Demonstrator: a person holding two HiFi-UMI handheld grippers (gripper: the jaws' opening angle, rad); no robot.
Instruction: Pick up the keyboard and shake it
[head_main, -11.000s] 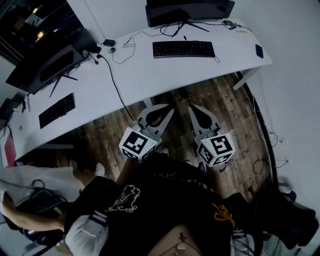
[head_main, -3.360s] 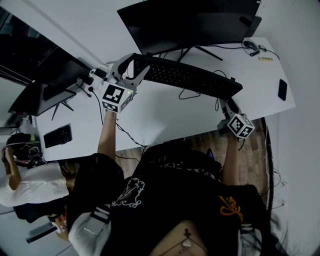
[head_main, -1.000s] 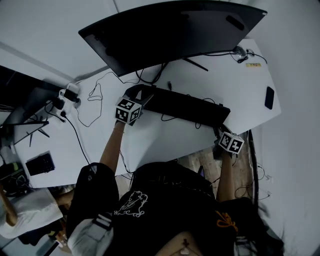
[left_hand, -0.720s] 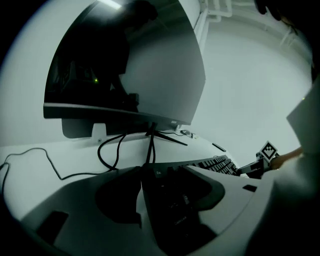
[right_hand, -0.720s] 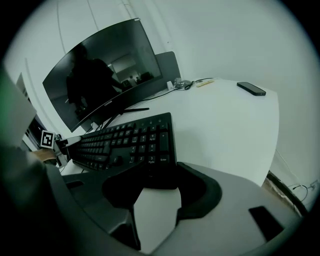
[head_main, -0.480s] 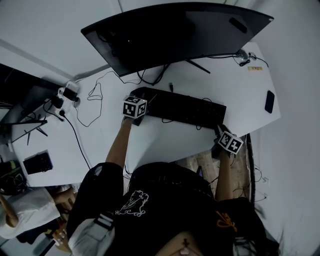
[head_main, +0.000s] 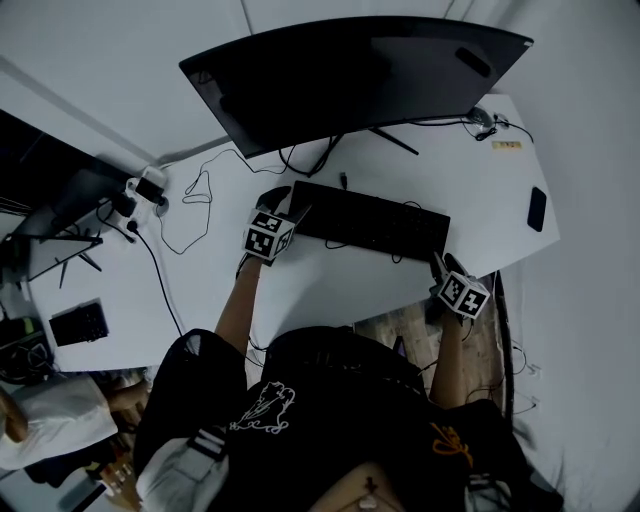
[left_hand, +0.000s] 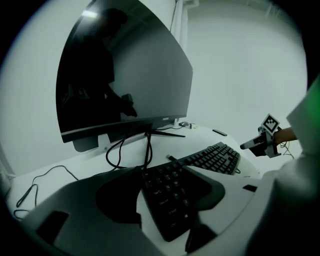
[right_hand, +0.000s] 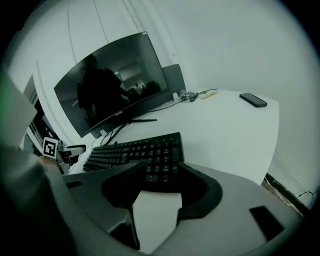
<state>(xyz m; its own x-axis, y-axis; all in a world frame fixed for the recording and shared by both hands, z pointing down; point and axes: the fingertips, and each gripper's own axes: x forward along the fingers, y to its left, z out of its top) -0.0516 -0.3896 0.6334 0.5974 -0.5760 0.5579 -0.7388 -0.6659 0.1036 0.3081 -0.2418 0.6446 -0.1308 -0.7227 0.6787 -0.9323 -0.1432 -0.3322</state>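
The black keyboard (head_main: 375, 220) lies flat on the white desk (head_main: 330, 280) in front of the monitor. My left gripper (head_main: 285, 205) is at its left end. In the left gripper view that end of the keyboard (left_hand: 170, 195) sits between the jaws of the left gripper (left_hand: 164, 234), with a strip of desk showing beside the left pad, so the jaws are open. My right gripper (head_main: 440, 265) is just off the right end. In the right gripper view only bare desk shows between the jaws of the right gripper (right_hand: 155, 222), which have just been opening, and the keyboard (right_hand: 135, 150) lies beyond the tips.
A large curved monitor (head_main: 350, 75) stands behind the keyboard, with cables (head_main: 200, 190) trailing to a plug block (head_main: 145, 188). A phone (head_main: 537, 208) lies at the desk's right edge. A second desk at the left carries another monitor and a small keyboard (head_main: 78, 322).
The keyboard, raised and tilted a second ago, now rests flat on the desk. My left gripper has drawn back from its left end. The right gripper has stayed by the right end.
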